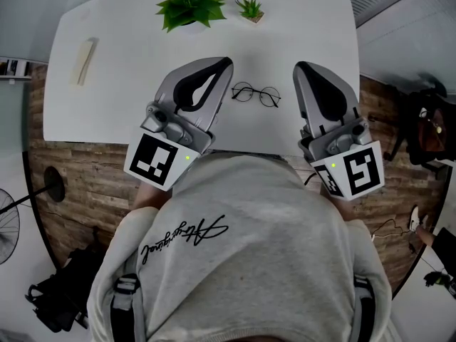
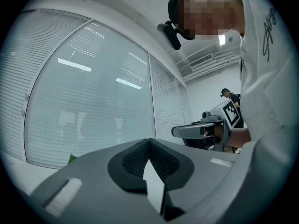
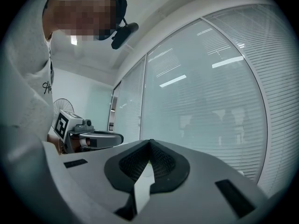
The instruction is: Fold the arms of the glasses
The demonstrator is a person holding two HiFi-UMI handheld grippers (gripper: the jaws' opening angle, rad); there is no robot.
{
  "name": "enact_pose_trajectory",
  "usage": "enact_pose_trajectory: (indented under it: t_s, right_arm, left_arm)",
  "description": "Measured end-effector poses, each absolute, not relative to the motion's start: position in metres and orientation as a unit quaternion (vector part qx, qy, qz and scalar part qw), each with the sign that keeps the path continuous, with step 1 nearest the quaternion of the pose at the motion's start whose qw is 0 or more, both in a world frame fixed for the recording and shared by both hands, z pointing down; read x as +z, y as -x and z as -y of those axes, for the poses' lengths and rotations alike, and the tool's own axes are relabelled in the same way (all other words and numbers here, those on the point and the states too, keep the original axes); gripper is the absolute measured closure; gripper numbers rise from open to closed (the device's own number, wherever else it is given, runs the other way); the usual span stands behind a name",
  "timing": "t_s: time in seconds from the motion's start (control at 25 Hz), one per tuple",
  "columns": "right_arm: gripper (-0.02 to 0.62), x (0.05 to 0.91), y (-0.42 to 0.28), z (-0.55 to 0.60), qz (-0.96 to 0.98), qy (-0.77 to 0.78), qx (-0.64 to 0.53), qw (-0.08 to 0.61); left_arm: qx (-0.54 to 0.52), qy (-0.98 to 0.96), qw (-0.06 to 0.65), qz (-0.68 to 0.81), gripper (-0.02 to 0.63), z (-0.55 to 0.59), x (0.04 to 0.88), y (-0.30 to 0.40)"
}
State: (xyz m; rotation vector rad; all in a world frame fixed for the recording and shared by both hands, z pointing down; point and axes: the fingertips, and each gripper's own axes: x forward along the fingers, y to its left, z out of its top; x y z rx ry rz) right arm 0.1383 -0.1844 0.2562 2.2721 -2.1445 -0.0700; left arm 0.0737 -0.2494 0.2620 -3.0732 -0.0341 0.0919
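Observation:
A pair of round, thin dark wire glasses (image 1: 255,93) lies on the white table (image 1: 128,98), in the gap between my two grippers. The left gripper (image 1: 225,63) rests just left of the glasses and points away from me, its jaws shut on nothing. On the other side the right gripper (image 1: 299,68) is likewise shut and empty. In the left gripper view the closed jaws of the left gripper (image 2: 148,141) face a window, and the right gripper (image 2: 205,130) shows beside them. The right gripper view shows its own closed jaws (image 3: 150,141). Neither gripper view shows the glasses.
A green potted plant (image 1: 189,2) and a small succulent (image 1: 250,7) stand at the table's far edge. A cream oblong object (image 1: 84,61) lies at the far left. Beyond the table are a fan (image 1: 7,219) and a dark bag (image 1: 60,298) on the floor.

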Motion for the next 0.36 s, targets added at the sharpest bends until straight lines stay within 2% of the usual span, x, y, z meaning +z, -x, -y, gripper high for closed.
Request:
enact_pose_trajectory:
  t_s: [0.36]
  right_arm:
    - [0.594, 0.2643, -0.1403, 0.1834, 0.681, -0.732, -0.018, 0.023]
  left_arm:
    - [0.021, 0.999, 0.035, 0.021, 0.606, 0.2466, 0.2677, -0.0740]
